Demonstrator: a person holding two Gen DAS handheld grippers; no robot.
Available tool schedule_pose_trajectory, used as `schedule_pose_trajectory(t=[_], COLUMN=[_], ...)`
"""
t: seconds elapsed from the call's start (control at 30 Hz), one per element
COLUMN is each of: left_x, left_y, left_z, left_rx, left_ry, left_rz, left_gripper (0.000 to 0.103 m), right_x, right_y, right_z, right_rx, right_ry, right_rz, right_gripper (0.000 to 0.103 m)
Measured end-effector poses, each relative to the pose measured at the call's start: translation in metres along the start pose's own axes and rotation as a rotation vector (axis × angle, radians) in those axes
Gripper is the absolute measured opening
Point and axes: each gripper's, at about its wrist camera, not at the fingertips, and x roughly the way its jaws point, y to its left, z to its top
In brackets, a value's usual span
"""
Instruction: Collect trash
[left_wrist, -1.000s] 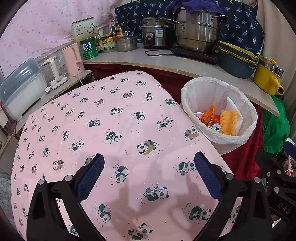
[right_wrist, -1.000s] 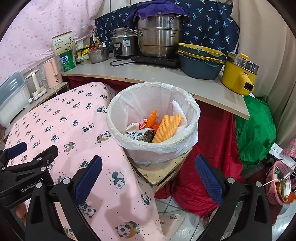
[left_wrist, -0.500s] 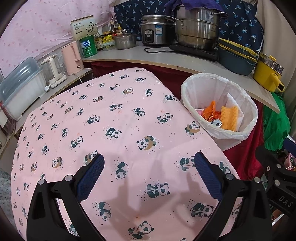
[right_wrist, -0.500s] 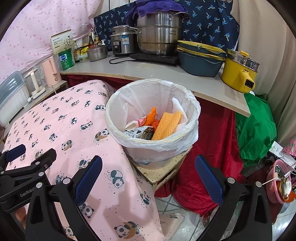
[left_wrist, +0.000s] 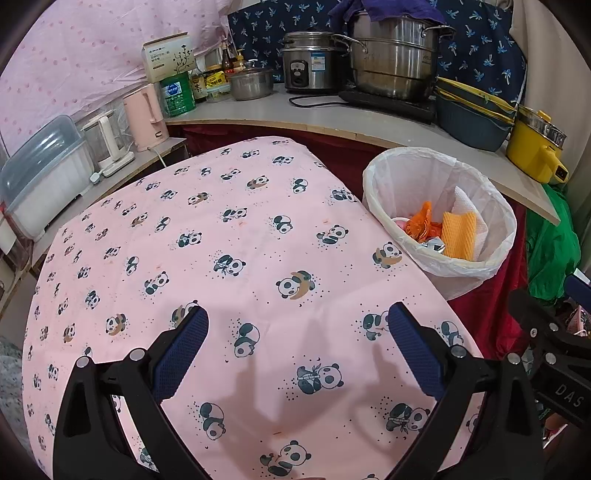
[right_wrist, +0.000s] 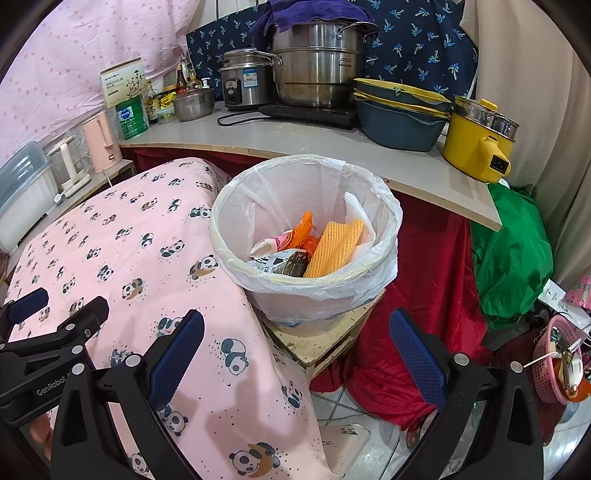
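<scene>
White plastic lines a round trash bin (right_wrist: 306, 236) that stands on a worn wooden block (right_wrist: 325, 338), touching the right edge of a table draped in a pink panda-print cloth (left_wrist: 229, 258). Inside the bin lie an orange ribbed sponge sheet (right_wrist: 338, 247), a crumpled orange wrapper (right_wrist: 303, 230), a dark foil packet (right_wrist: 286, 260) and a white paper towel (right_wrist: 356, 210) against the back wall. The left camera also shows the bin (left_wrist: 439, 206), off the cloth's right edge, with the same orange scraps in it.

The right gripper (right_wrist: 295, 354) hangs in front of the bin, lower than its rim, with its blue-padded jaws spread wide and nothing between them; one finger is over the cloth, the other over the red fabric (right_wrist: 424, 266) draped beside the bin. The left gripper (left_wrist: 297, 350) hovers over the cloth, to the left of the bin, its jaws likewise spread wide and holding nothing.

Behind the bin runs a grey counter (right_wrist: 295, 138). On it, directly behind the bin, sit a large steel pot (right_wrist: 317, 70) and a rice cooker (right_wrist: 245, 83); to the bin's back right are stacked dark blue basins (right_wrist: 400, 114) and a yellow electric pot (right_wrist: 478, 144). A green bag (right_wrist: 513, 254) slumps to the right of the bin. A pink kettle (left_wrist: 146, 116) stands far left of the bin.
</scene>
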Motion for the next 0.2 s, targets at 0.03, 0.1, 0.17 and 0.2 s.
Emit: schedule_pose_trajectory(t=[0.03,0.1,0.17,0.2], left_x=[-0.0001,-0.0006,-0.0002,-0.0002], left_y=[0.0002,0.0001,-0.0008,-0.001], left_z=[-0.0002,-0.0002,-0.0002,-0.0004], left_rx=[-0.003,-0.005,0.004,0.006], left_ry=[-0.002,-0.009,-0.01,-0.012], left_rz=[0.001,-0.006,-0.015,-0.015], left_gripper=[0.093,0.093,0.093,0.093], right_x=[0.0002,0.0004,0.0007,0.0006], right_y=[0.0002,0.0006,0.0012,0.0006], right_z=[-0.0001,-0.0006,-0.001,-0.0007], right_rx=[0.0,-0.001,-0.001,0.0], right_ry=[0.001,0.001,0.0,0.001], right_rz=[0.0,-0.001,-0.002,0.0], right_gripper=[0.097,0.097,0.097,0.097])
